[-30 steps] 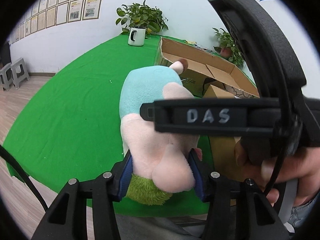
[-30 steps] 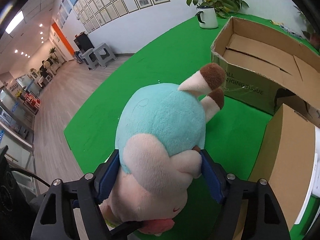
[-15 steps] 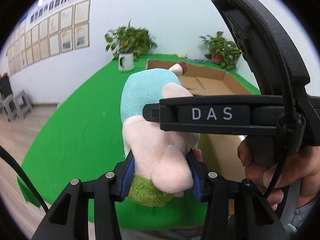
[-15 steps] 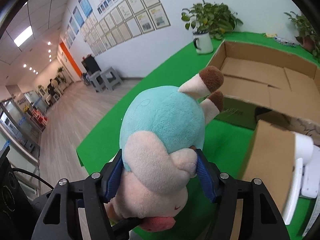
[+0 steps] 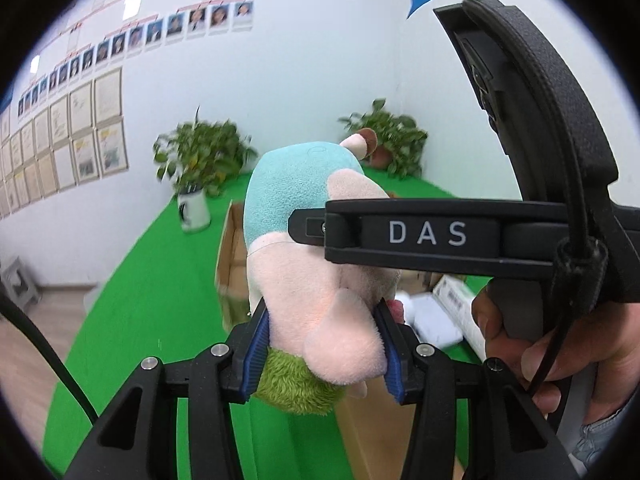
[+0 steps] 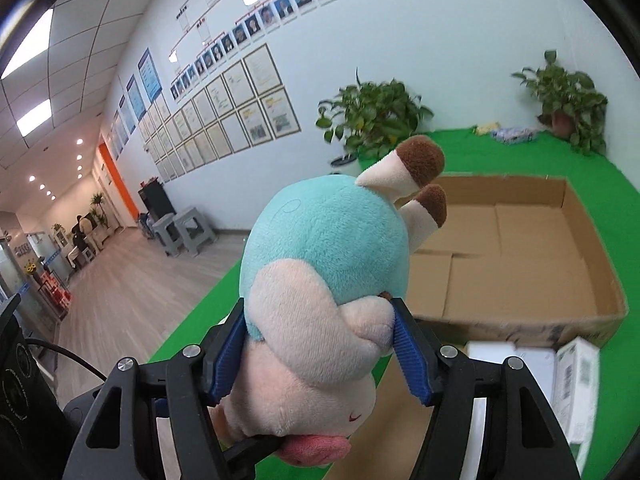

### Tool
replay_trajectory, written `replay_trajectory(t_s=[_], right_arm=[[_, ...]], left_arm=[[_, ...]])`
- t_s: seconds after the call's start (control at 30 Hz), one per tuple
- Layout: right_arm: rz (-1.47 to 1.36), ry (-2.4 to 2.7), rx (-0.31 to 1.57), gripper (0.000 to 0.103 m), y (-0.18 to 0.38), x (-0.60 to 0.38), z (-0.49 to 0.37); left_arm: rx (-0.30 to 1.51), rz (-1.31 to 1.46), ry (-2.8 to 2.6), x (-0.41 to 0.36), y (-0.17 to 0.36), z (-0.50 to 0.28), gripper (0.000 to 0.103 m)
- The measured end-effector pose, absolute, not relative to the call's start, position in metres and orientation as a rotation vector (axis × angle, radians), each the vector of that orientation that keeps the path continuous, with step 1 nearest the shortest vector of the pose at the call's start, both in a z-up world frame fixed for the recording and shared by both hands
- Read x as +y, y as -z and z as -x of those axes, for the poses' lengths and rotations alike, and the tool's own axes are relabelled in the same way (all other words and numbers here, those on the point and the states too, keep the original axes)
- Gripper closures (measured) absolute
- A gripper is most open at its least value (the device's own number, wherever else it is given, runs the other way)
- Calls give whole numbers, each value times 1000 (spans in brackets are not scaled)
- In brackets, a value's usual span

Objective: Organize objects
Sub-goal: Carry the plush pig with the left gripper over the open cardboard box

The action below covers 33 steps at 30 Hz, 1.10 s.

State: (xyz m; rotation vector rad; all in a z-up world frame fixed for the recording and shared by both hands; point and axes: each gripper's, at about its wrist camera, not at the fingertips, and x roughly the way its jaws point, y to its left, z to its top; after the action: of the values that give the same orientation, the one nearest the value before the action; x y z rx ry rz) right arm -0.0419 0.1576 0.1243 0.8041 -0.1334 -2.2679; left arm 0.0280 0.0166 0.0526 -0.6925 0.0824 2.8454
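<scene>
Plainly, both sets of tongs had hold of the same plush toy [image 5: 312, 240], and the relation that mattered was where the open cardboard box [image 6: 520, 248] lay from them: ahead of and below the tips, on the green table [image 6: 500, 152], with the toy raised clear of it.

Starting from the left: the left gripper [image 5: 324, 356] was clenched on the lower, pale pink part of the toy, its blue pads [image 5: 256, 356] pressed into the fabric on both sides, a tuft of green fuzz bulging out beneath. The toy's long axis ran straight away from these tongs, head end farthest off. Across that view, just above the grasp, lay the black body of the right-hand tool marked DAS [image 5: 428, 234], with a hand [image 5: 540, 344] wrapped round its handle at the right edge.

The right gripper [image 6: 320, 344] was likewise clamped on the toy, higher up its body, pads sunk into the pink plush near the seam with the teal. From there the box floor showed bare, just beyond the toy's two brown-tipped stalks [image 6: 416, 164]. I judged the right tongs nearer the box.

The toy looked soft and rounded: teal dome, pale pink flanks, a rosy patch [image 6: 316, 446] at the underside, and easily squashed by either grip.
</scene>
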Motion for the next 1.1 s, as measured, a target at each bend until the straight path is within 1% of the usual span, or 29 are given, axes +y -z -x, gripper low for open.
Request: replay_trajectory(t_s=[0.1,0.27,0.4,0.63,0.73,0.87,1.1], right_arm=[[-763,2290,-141,39,-150,175,42],[-736,2299,-144,39,-173,182,56],[-737,2284,-141,39,-180,145,94],[-774,2246,-89,39,-198,105,160],[-807,2218,-103,39,-190,92,192],[-874,2201,-120,39,-167,75,235],[-1003,2107,-191,39,-101,60,301]], left_arm=[[91,650,-2851,19,-65,-18,56],[97,627,-2856,13,-69,2,56],[92,628,-2876,8,-76,9,56],[64,674,-2873,-11,-85,50,56],[79,722,-2870,-13,-81,65,56],[68,840,-2838,-20,-69,96,56],[113,980,-2818,-25,-45,135,56]])
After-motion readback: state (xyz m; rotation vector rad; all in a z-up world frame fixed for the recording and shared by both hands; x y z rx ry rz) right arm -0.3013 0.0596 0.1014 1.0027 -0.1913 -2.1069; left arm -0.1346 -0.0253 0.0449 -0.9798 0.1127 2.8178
